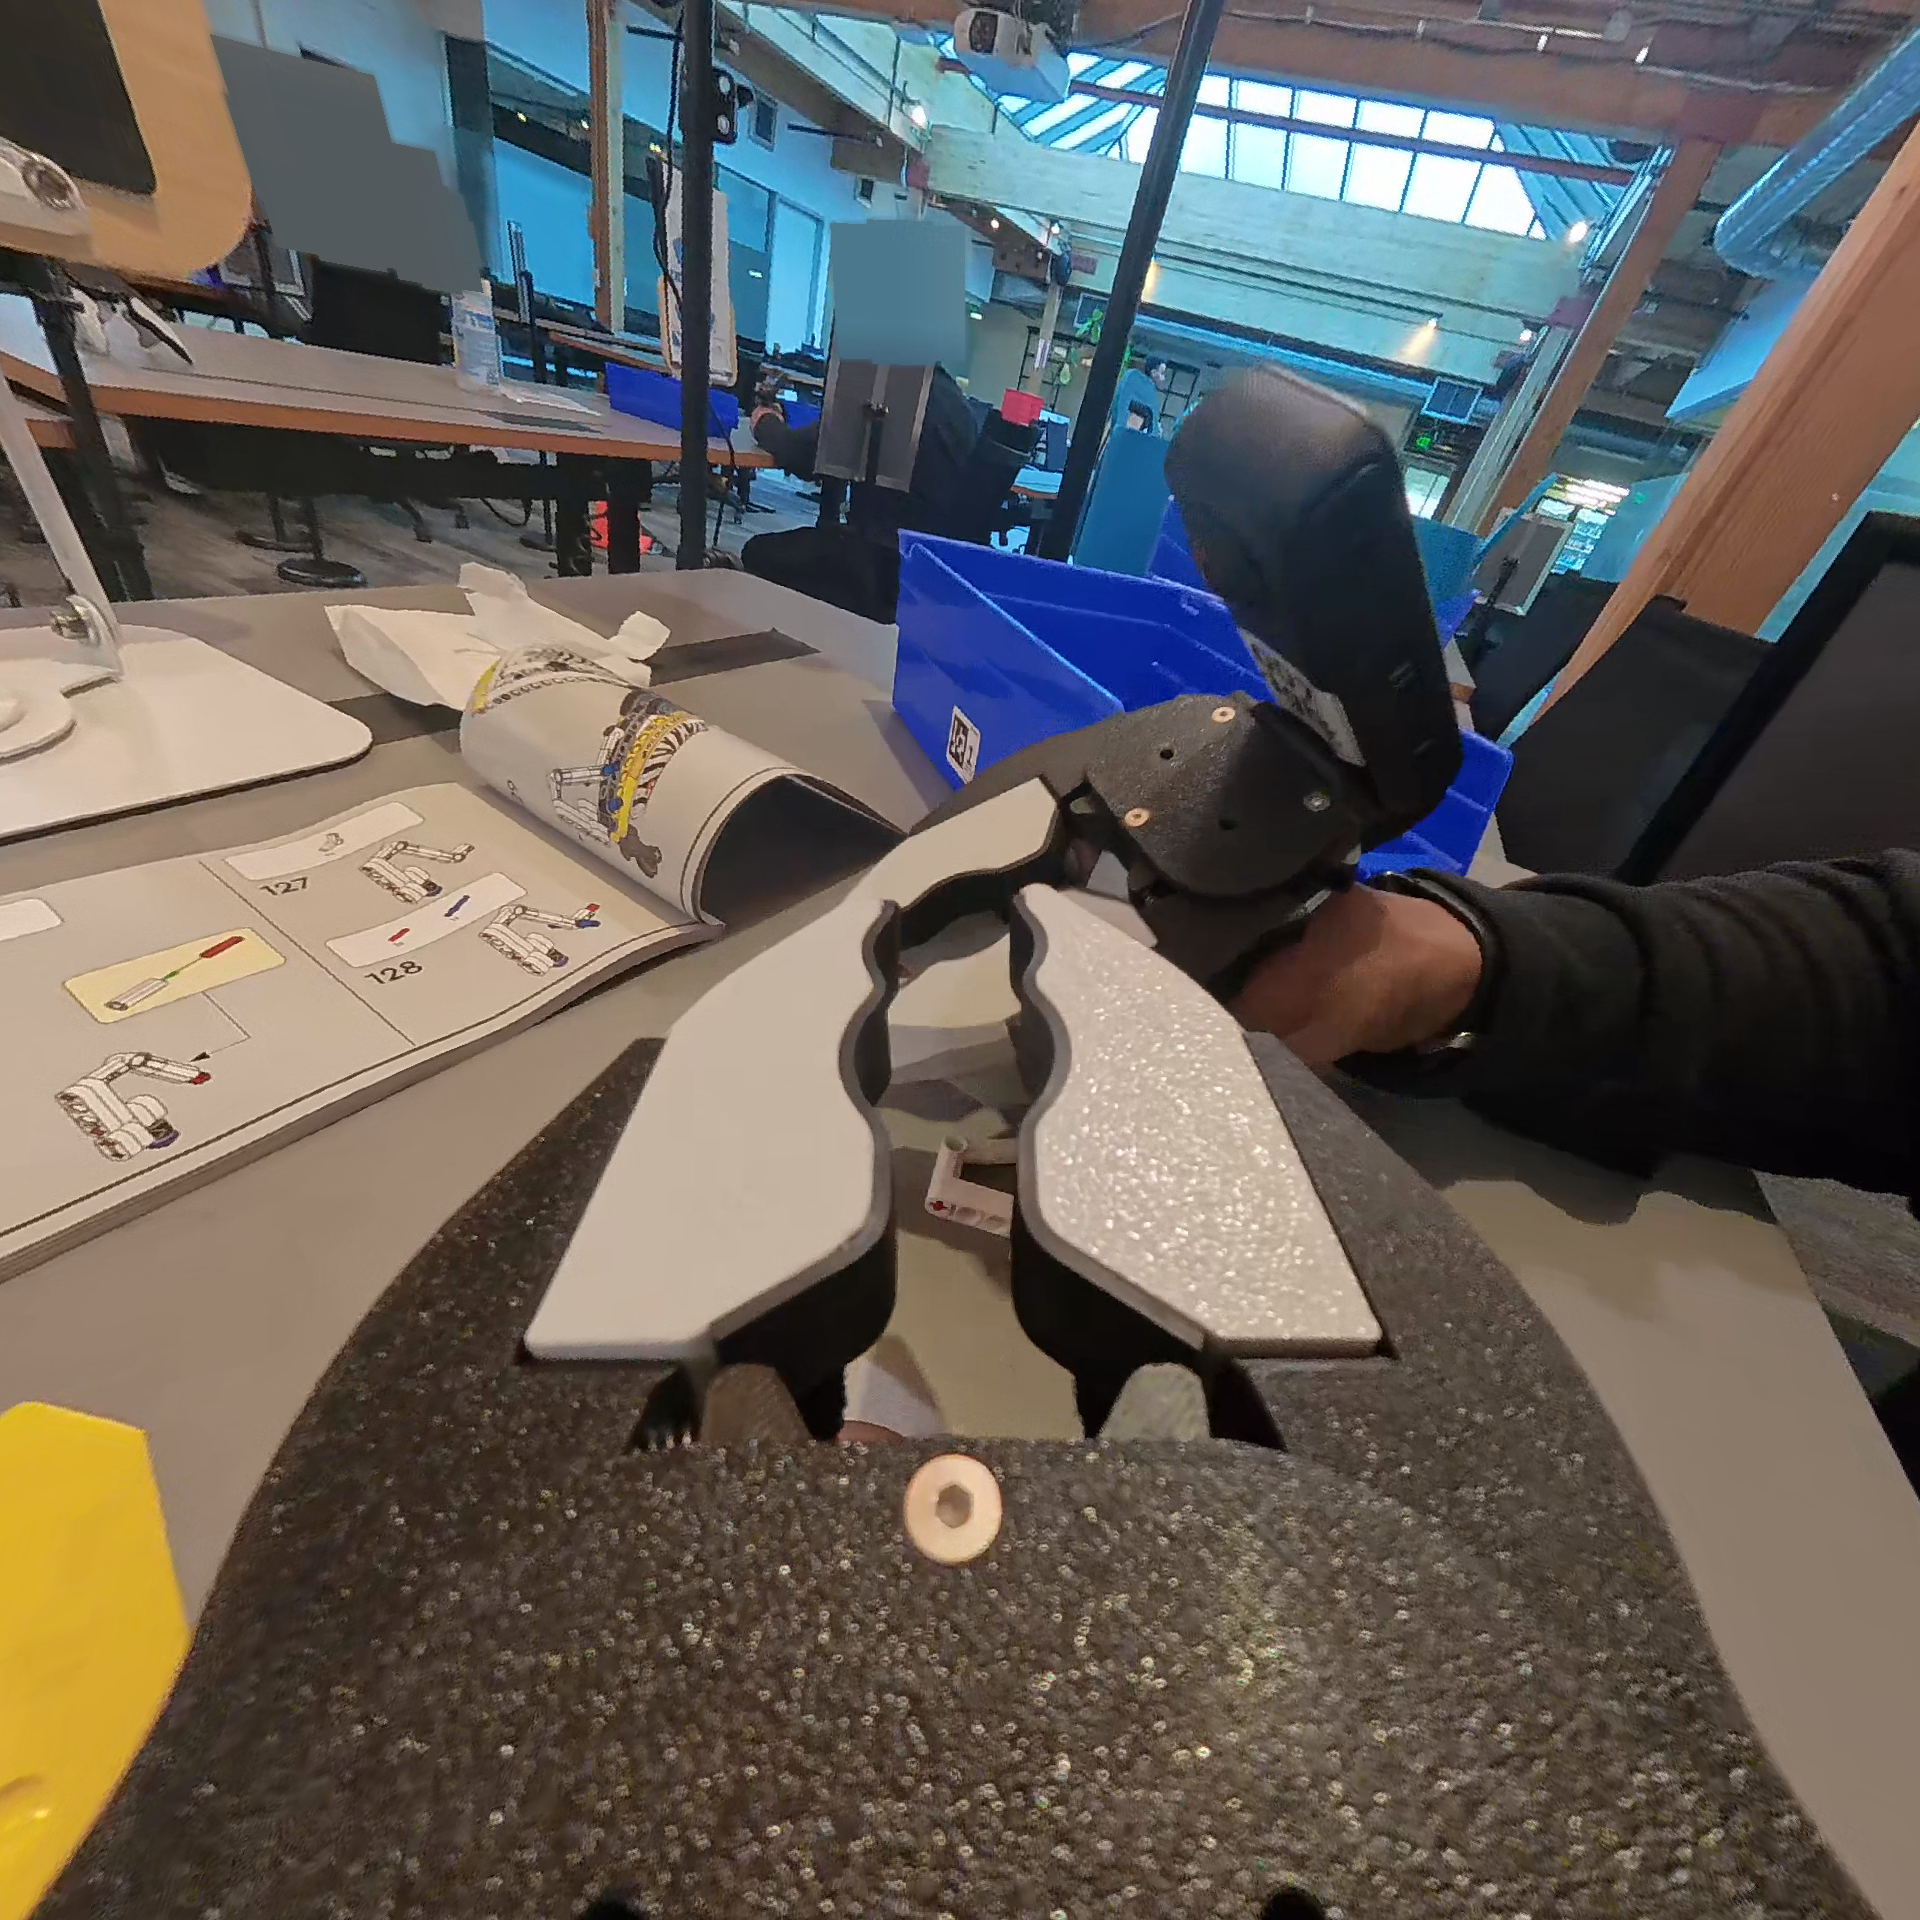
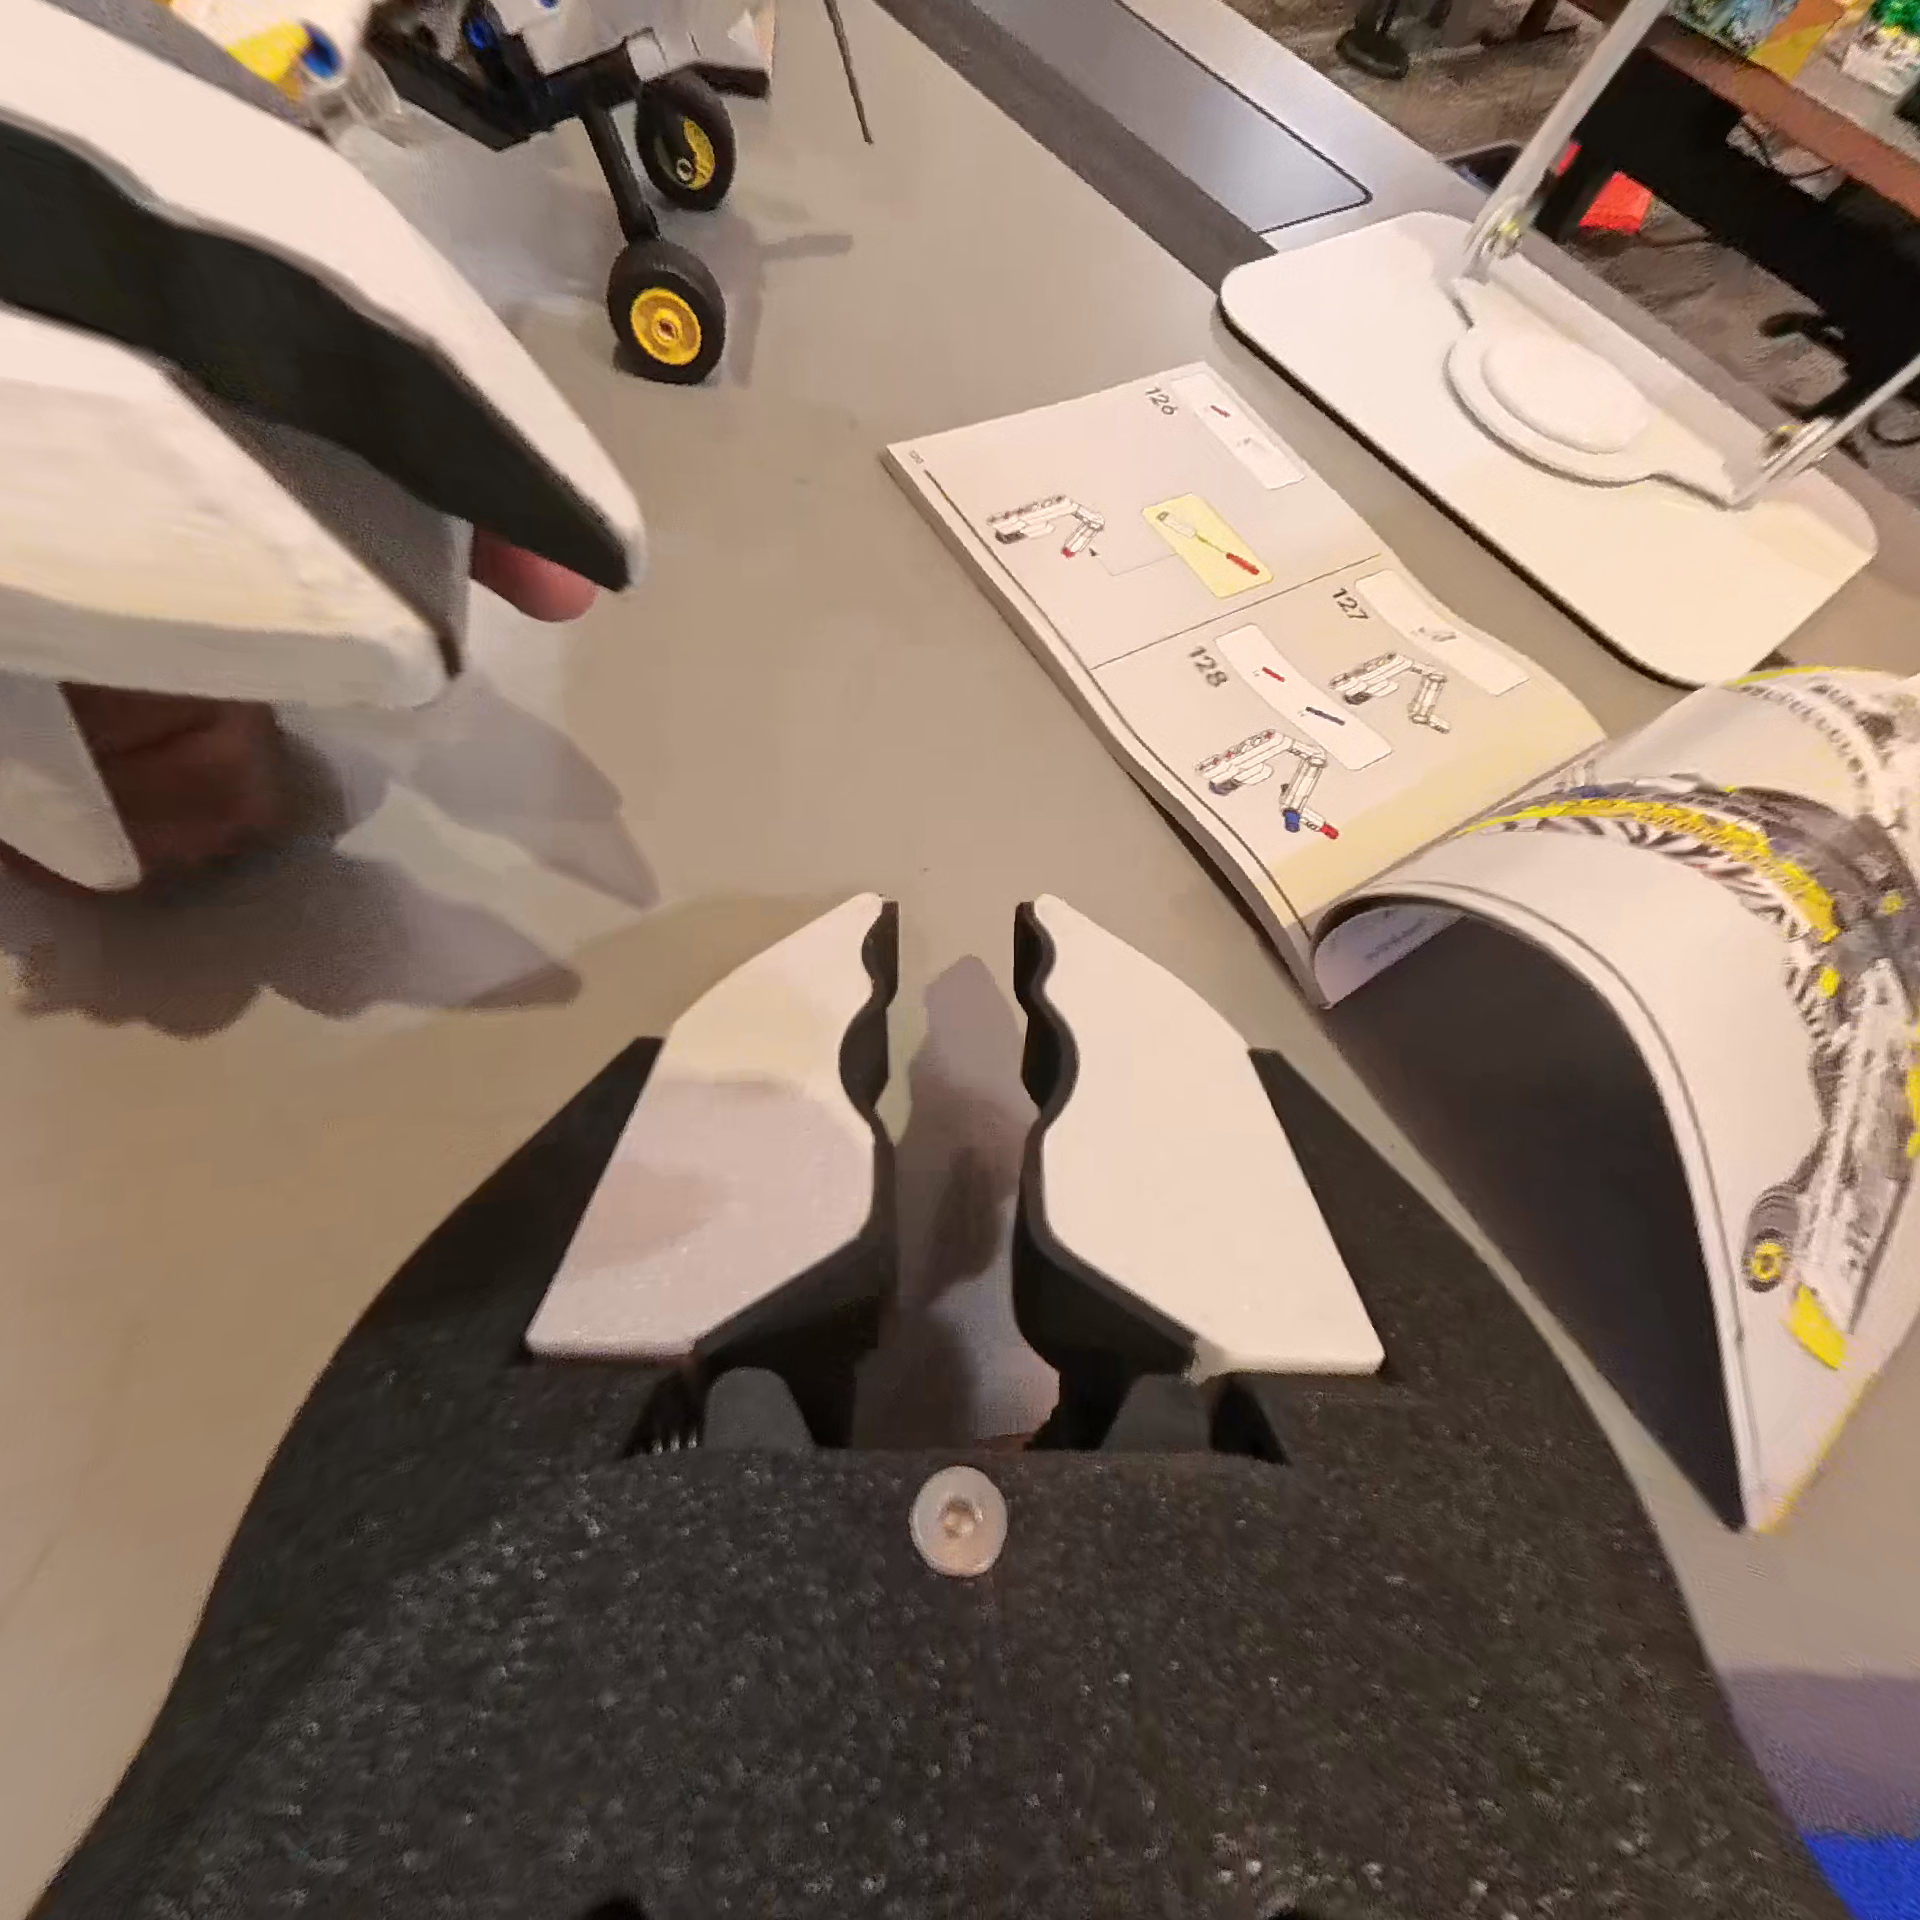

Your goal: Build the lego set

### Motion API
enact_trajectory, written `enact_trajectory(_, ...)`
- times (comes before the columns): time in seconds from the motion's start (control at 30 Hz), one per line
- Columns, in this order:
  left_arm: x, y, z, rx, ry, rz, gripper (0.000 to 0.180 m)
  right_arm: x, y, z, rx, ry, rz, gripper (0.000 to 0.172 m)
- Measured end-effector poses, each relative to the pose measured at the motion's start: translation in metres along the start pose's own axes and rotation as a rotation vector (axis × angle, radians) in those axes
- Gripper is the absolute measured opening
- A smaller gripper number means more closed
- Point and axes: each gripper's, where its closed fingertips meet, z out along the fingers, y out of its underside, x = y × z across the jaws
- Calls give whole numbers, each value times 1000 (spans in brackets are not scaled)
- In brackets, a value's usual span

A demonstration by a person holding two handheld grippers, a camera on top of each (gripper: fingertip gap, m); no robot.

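White piece [image 1: 966, 1184]: small toy part with a red mark, lying on the grey table [image 2: 779, 675], seen through the gap between the left gripper's fingers, behind their tips.

Left gripper [image 1: 954, 909]: jaws narrowly parted, nothing clamped. Its tips sit just beside the right gripper's fingers.

Right gripper [image 2: 956, 909]: jaws narrowly parted, bare table showing between them. A hand [image 1: 1361, 977] in a black sleeve holds it.

Booklet [image 1: 312, 987]: open, cover curled back, left of both grippers' meeting point.

Blue bin [image 1: 1039, 644]: behind the right gripper.

White stand base [image 2: 1558, 468]: beyond the booklet.

Wheeled model [image 2: 665, 312]: black tyres, yellow hubs, farther along the table.

Tissue [image 1: 436, 634]: crumpled, behind the booklet.
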Motion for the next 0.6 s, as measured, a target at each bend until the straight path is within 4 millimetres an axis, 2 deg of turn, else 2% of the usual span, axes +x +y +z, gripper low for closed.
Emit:
enact_trajectory(0.2,-3,10,10,-59,-9,-14,20,9,-4,-16,91,-40,81,17)
enact_trajectory(0.33,-5,16,16,-105,-7,-34,20,11,-3,-19,104,-46,115,18)
enact_trajectory(0.6,-3,16,15,-104,-2,-28,20,10,1,-20,83,-31,102,19)
